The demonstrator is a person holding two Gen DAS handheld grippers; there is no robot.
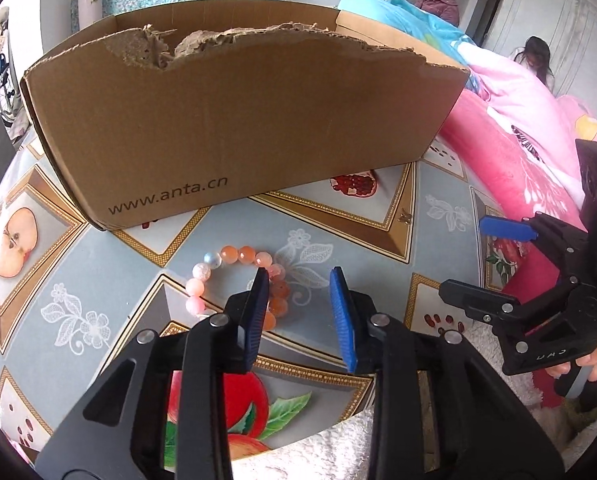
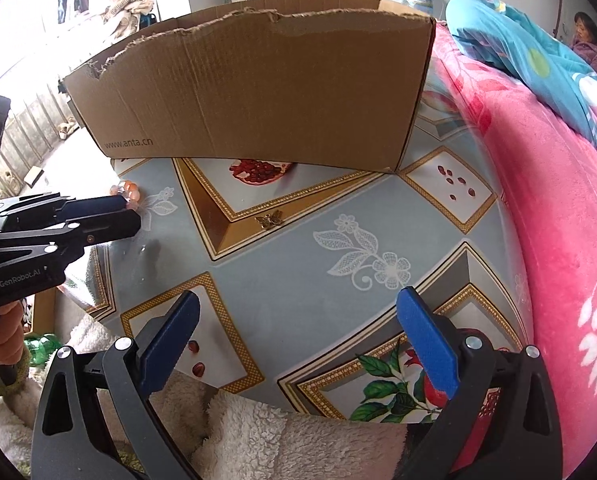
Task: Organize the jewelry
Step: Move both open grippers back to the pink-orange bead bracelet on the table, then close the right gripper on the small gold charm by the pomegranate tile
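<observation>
Two blue-padded grippers, left [image 1: 298, 280] narrowly parted astride round glossy bracelet [image 1: 234, 280] beads, right [image 2: 298, 312] wide apart over glossy tablecloth [image 2: 282, 264].

From the left gripper [image 1: 298, 304] we look steeply down, close over the tabletop [image 1: 98, 248], toward the box [image 1: 238, 120]. From the right gripper [image 2: 298, 328] we face the same way, further right, beside the bed [image 2: 558, 220]. Both views share box, tabletop and each other's gripper.
</observation>
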